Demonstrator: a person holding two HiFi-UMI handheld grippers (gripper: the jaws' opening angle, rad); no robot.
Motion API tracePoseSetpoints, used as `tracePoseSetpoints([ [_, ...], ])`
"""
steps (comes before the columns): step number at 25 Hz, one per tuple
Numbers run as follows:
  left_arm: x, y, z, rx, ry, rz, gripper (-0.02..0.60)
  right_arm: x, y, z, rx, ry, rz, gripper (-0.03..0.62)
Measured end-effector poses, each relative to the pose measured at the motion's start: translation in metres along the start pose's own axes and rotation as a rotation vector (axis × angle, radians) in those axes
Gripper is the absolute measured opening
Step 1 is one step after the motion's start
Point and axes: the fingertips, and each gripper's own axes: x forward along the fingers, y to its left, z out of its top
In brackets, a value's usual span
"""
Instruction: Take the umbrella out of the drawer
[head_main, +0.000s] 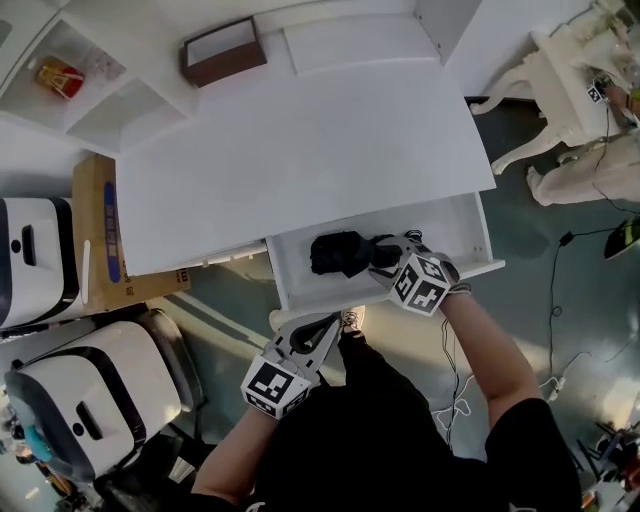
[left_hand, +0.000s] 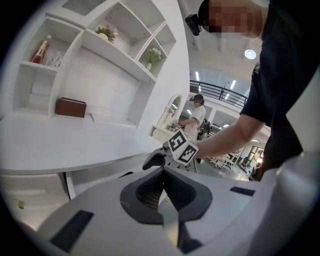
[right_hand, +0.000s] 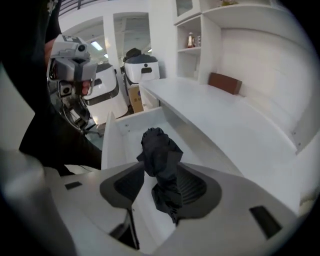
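Note:
The black folded umbrella (head_main: 340, 252) lies in the open white drawer (head_main: 472, 228) under the desk top. My right gripper (head_main: 381, 253) reaches down into the drawer at the umbrella's right end. In the right gripper view the umbrella (right_hand: 161, 159) runs between the spread jaws of that gripper (right_hand: 159, 176); it lies close against the right pad, and a gap shows at the left pad. My left gripper (head_main: 328, 322) hangs in front of the drawer's left front corner, shut with nothing in it (left_hand: 162, 174). Its view shows the right gripper's marker cube (left_hand: 181, 146).
A brown box (head_main: 223, 50) stands at the back of the white desk (head_main: 300, 140). A cardboard box (head_main: 100, 235) and two white machines (head_main: 90, 395) stand left of the desk. White carved furniture (head_main: 570, 90) and floor cables (head_main: 560, 300) are on the right.

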Motion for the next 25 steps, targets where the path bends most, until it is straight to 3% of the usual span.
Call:
tracePoseSetpoints([
  [8, -0.004, -0.004, -0.010, -0.013, 0.019, 0.003, 0.003, 0.040, 0.000, -0.031, -0.143, 0.135, 0.063, 0.215],
  [20, -0.007, 0.010, -0.021, -0.067, 0.013, 0.051, 0.003, 0.084, -0.007, -0.041, -0.302, 0.209, 0.104, 0.222],
  [25, -0.008, 0.015, -0.023, -0.080, 0.014, 0.070, 0.003, 0.094, -0.008, -0.044, -0.309, 0.221, 0.138, 0.235],
])
